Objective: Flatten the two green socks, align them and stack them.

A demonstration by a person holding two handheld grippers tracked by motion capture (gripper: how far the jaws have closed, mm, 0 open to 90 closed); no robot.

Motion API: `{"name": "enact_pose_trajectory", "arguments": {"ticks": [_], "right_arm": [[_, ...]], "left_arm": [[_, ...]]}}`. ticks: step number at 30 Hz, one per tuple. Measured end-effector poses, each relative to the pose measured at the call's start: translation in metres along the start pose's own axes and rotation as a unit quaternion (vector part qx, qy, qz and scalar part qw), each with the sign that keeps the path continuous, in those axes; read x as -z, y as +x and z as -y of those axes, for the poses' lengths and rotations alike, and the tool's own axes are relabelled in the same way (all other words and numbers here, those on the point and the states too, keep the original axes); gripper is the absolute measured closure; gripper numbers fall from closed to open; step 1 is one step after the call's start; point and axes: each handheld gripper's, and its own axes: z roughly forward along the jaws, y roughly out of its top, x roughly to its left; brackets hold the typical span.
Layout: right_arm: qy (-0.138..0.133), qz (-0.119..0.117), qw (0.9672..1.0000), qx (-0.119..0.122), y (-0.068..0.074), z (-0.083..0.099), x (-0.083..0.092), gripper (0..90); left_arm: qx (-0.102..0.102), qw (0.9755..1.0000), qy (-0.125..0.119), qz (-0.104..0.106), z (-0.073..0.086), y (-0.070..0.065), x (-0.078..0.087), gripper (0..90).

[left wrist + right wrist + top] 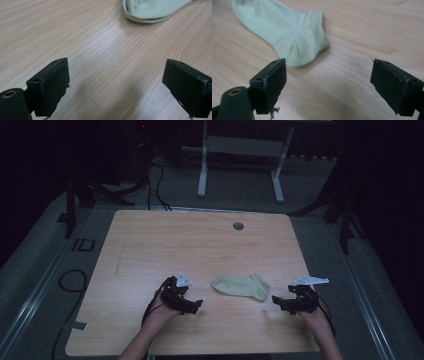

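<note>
Looking down from the high view, we see a pale green ankle sock (241,286) lying flat on the light wooden surface (165,245), in the near half and a little right of the middle. Its rounded toe points toward our left and its ribbed cuff and heel toward our right.

Our left tongs (196,305) sit just beside the toe end, low over the wood, held in the left hand (159,314). Our right tongs (276,300) sit just beside the heel end, held in the right hand (316,317). The sock lies between the two, and neither touches it.

In the left gripper view, the left tongs (116,82) stand wide apart with bare wood grain between the jaws; the sock's toe (152,10) shows at the upper edge, ahead and slightly to the right of the gap.

In the right gripper view, the right tongs (328,85) are likewise spread wide with nothing between them. The sock (287,32) lies ahead and to the left, its heel fold near the tip of the left jaw, though we cannot tell whether fabric and jaw meet.

A small grey round grommet (238,226) sits in the surface near the far edge, well apart from the sock.
</note>
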Motion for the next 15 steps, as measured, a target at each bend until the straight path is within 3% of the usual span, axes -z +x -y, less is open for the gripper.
{"name": "enact_pose_trajectory", "arguments": {"ticks": [12,15], "right_arm": [[-0.016,0.003,0.9998,-0.012,0.003,0.016,0.008,13.1],[-0.008,0.005,0.9999,-0.006,0.004,0.021,0.007,13.1]], "left_arm": [[0.011,0.9999,-0.007,-0.009,0.024,0.006,0.012,7.2],[0.012,0.9998,-0.006,-0.013,0.028,0.007,0.013,7.2]]}}
